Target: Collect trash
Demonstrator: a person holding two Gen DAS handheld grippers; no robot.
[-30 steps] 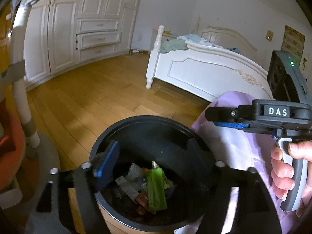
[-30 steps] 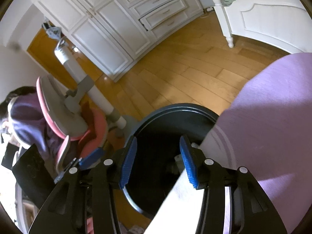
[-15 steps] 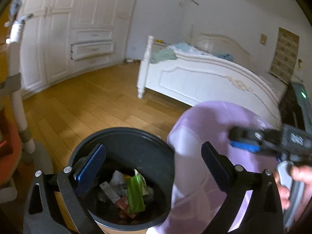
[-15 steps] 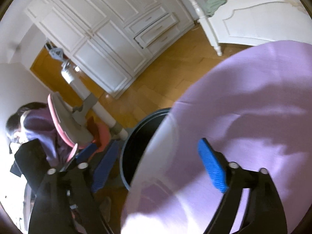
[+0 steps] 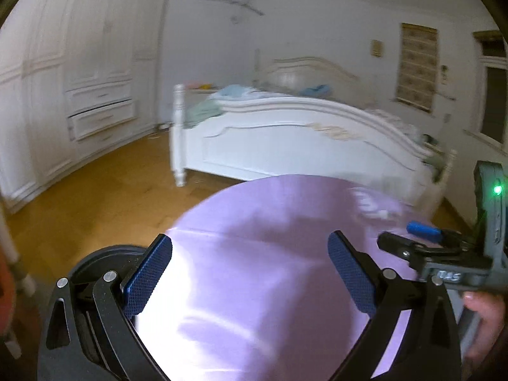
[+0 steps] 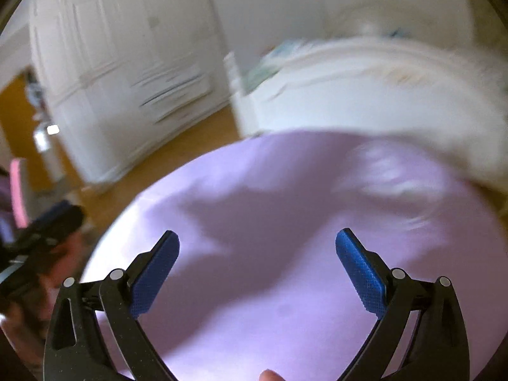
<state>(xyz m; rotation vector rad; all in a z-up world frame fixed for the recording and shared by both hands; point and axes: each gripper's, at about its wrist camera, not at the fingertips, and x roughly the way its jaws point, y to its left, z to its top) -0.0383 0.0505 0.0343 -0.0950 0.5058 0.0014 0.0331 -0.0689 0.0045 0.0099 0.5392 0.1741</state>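
Bin (image 5: 95, 260) | left of left tool (image 5: 250, 273), perhaps partly hidden

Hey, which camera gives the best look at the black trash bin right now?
The left wrist view. The black trash bin shows only there, as a dark rim at lower left, behind the left hand-held gripper and beside the purple table. The right wrist view shows none of it, only the purple table and blurred room.

Round table, lilac top (image 5: 270, 285): small pale scraps, blurred, near its far right edge (image 5: 371, 204). Wooden floor (image 5: 95, 197): carries black trash bin (image 5: 92, 260) beside the table, white bed (image 5: 285, 139).
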